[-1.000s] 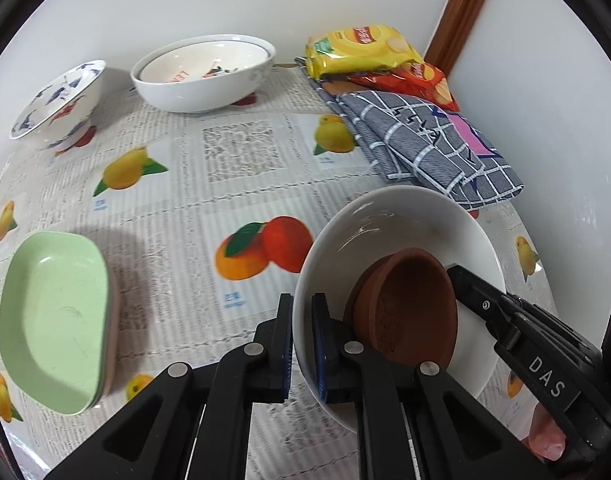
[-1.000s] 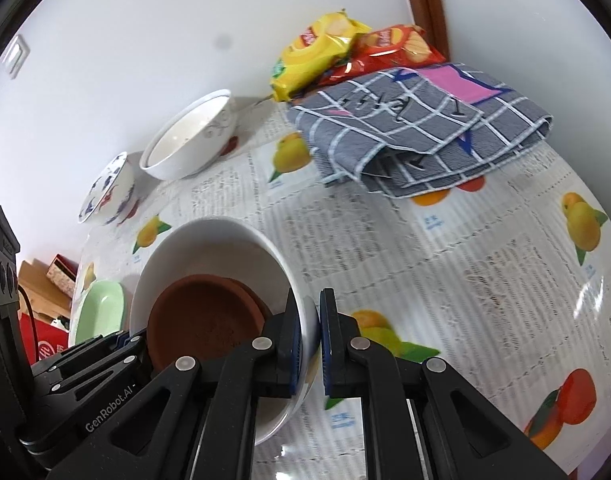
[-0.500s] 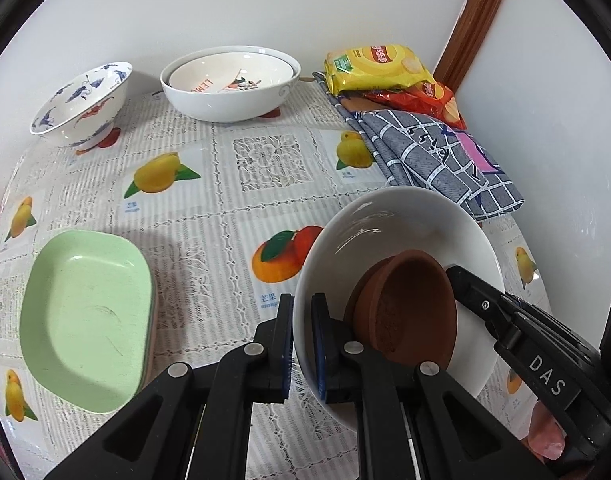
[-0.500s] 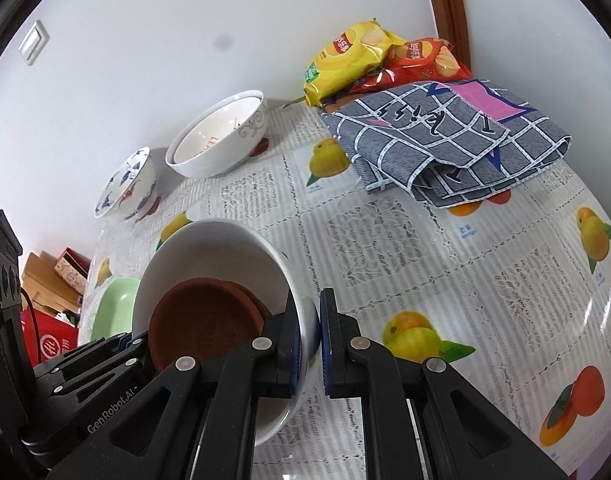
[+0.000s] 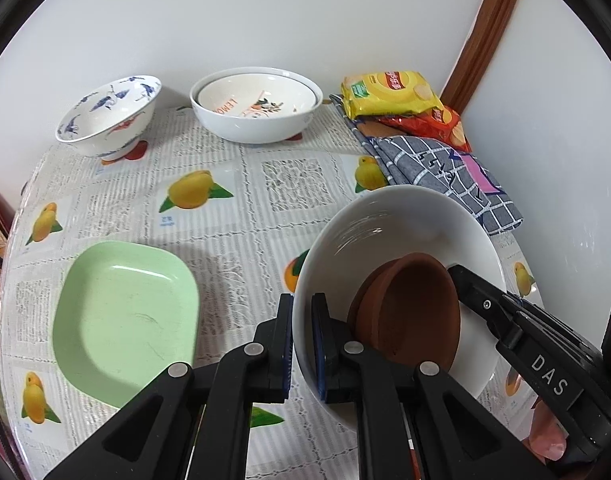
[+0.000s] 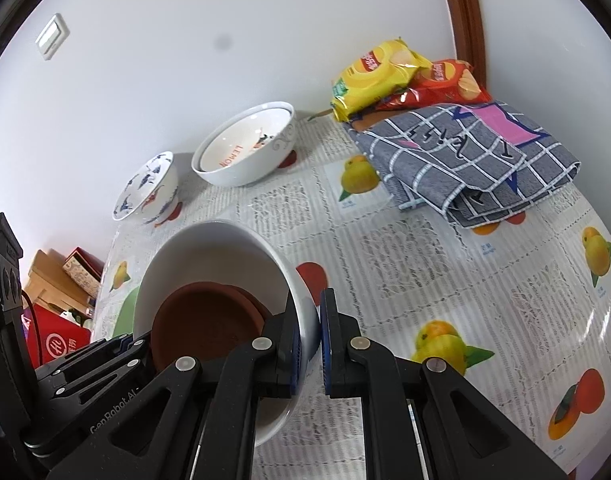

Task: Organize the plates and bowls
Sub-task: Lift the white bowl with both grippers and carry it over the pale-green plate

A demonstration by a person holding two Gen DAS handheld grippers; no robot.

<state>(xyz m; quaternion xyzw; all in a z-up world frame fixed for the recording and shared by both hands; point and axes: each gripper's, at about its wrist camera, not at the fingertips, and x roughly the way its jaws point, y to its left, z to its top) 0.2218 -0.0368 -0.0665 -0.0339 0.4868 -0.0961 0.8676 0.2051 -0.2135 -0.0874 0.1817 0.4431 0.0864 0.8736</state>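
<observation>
Both tongs, left and right, pinched opposite rims of the white bowl carrying brown dishes; keeping it level looked essential.

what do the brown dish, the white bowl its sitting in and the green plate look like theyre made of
Brown dish: probably unglazed terracotta; matte, dusty reddish brown, no shine.
White bowl: likely glazed ceramic or porcelain; smooth, with bright streaky reflections inside. Both grippers, left and right, clamp its rim.
Green plate: looks like plastic or melamine; pale satin surface with faint scratches, soft highlights only.
</observation>
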